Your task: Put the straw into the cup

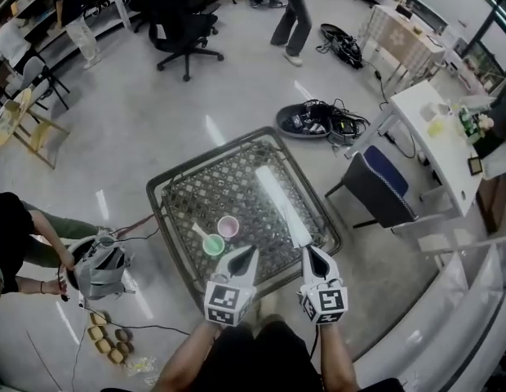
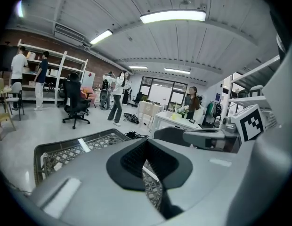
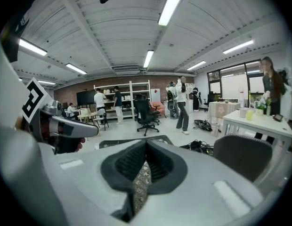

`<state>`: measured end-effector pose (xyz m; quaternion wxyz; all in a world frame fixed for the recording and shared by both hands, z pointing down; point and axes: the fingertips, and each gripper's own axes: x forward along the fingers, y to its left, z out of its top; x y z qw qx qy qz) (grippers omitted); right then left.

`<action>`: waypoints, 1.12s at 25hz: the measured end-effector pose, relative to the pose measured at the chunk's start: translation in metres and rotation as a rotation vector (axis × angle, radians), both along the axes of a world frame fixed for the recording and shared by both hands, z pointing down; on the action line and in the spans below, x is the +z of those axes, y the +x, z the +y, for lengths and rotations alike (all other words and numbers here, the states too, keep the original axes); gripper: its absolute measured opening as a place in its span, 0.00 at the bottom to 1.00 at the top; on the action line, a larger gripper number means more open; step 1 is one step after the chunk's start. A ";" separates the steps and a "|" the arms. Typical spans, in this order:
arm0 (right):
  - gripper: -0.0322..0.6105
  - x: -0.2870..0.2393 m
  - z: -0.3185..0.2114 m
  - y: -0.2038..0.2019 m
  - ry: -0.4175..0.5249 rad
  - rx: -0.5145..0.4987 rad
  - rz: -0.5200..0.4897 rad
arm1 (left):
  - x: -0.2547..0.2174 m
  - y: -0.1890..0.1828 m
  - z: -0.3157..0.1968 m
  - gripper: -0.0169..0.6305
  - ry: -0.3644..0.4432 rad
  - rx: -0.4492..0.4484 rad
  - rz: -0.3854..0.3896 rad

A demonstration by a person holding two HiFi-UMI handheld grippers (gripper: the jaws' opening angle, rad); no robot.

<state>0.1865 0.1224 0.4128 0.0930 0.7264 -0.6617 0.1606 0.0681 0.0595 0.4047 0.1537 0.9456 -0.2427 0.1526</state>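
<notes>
Left gripper [image 1: 250,253] and right gripper [image 1: 309,251], jaws pressed together and empty, at the near edge of the lattice-topped table [image 1: 206,159]. The pale straw [image 1: 199,233] touches the round green cup [image 1: 214,244]; whether it is inserted cannot be told.

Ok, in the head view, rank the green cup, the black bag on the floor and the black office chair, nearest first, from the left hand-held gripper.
1. Green plastic cup, on the metal lattice table, just left of the left hand-held gripper.
2. Black bag, on the floor beyond the table.
3. Black wheeled office chair, farthest, upper left.
</notes>
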 end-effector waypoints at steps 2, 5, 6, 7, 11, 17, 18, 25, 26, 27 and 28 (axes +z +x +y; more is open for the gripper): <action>0.05 0.003 0.000 0.012 -0.003 0.015 -0.001 | 0.004 0.012 0.000 0.04 -0.008 0.014 -0.004; 0.05 0.010 -0.005 0.027 -0.010 0.019 -0.008 | 0.012 0.026 -0.004 0.04 -0.022 0.018 -0.014; 0.05 0.013 -0.008 0.031 -0.013 0.015 -0.013 | 0.015 0.030 -0.006 0.04 -0.027 0.014 -0.018; 0.05 0.016 -0.012 0.034 -0.017 0.009 -0.018 | 0.019 0.033 -0.008 0.04 -0.033 0.007 -0.023; 0.05 0.038 -0.028 0.047 -0.044 -0.037 -0.027 | 0.038 0.047 -0.022 0.04 -0.052 -0.039 -0.050; 0.05 0.076 -0.059 0.067 -0.085 -0.137 -0.049 | 0.078 0.073 -0.040 0.04 -0.103 -0.115 -0.079; 0.05 0.083 -0.063 0.070 -0.094 -0.151 -0.053 | 0.084 0.078 -0.042 0.04 -0.112 -0.124 -0.082; 0.05 0.135 -0.088 0.080 -0.151 -0.227 -0.088 | 0.125 0.098 -0.058 0.04 -0.141 -0.163 -0.119; 0.05 0.142 -0.091 0.081 -0.158 -0.234 -0.092 | 0.131 0.098 -0.060 0.04 -0.146 -0.170 -0.125; 0.05 0.148 -0.093 0.081 -0.167 -0.242 -0.097 | 0.137 0.097 -0.061 0.04 -0.155 -0.178 -0.131; 0.05 0.155 -0.093 0.081 -0.178 -0.250 -0.102 | 0.144 0.095 -0.061 0.04 -0.166 -0.188 -0.137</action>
